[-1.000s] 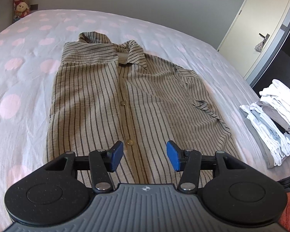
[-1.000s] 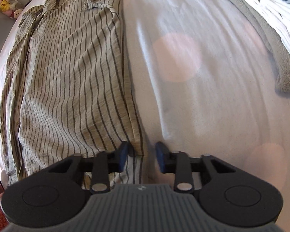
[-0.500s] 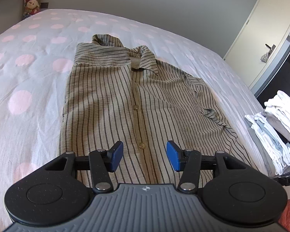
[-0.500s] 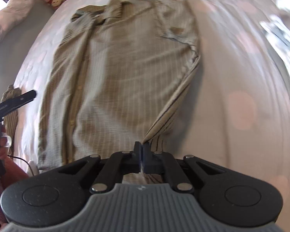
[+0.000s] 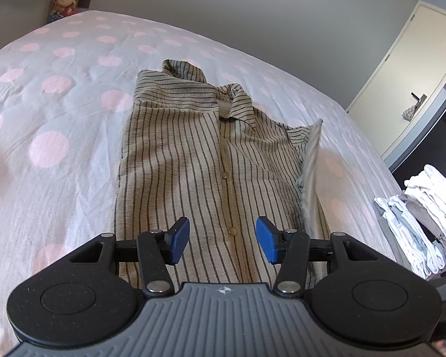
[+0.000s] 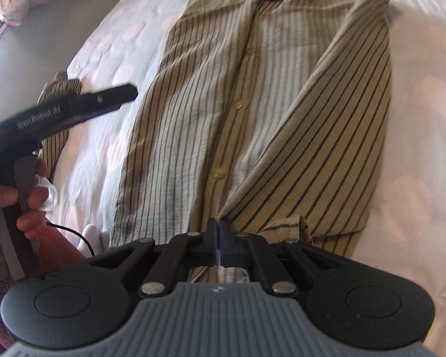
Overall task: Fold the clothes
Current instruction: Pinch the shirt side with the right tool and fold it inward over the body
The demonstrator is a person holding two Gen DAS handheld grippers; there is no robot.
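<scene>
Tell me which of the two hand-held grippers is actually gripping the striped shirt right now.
The right hand-held gripper: it is pinched shut on the striped shirt at its lifted side edge. The left hand-held gripper hovers open above the button placket, holding nothing.

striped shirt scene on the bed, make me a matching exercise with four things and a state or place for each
Things:
1. beige striped button shirt
2. left gripper
3. right gripper
4. stack of folded white clothes

States or places:
A. jaws shut on the shirt's side edge
B. at the bed's edge, beside the shirt
C. jaws open, hovering above the button placket
D. lying face up, one side lifted over

Pairs: 1-D, 2-C, 3-A, 4-B
</scene>
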